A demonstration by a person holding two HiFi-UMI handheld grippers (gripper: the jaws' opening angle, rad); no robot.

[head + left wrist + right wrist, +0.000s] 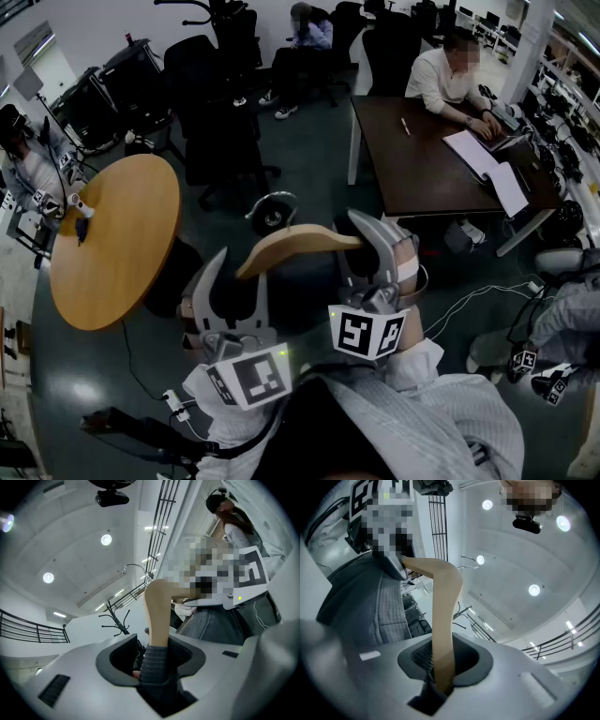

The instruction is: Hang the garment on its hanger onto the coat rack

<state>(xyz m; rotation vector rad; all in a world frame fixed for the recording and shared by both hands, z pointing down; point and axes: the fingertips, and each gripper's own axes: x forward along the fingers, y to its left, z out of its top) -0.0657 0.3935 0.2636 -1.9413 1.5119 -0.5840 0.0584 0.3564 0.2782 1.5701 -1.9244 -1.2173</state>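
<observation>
Pinching the bare end of the wooden hanger (291, 246), the right gripper's (382, 239) jaws are closed narrowly on it. The left gripper's (242, 274) jaws are set wider, clamped on the other arm where the grey garment (155, 665) is draped. The hanger is held level in the air beside a round wooden surface (117, 244). A coat rack (116, 618) is seen well apart, and office chairs (220, 122) and a dark desk (417, 155) beyond.

Lit from overhead by round ceiling lamps (106, 539), blown out to white glare in both gripper views. Strong fisheye bending with black vignetted corners. Dimmer, greyish, slightly soft in head view.
</observation>
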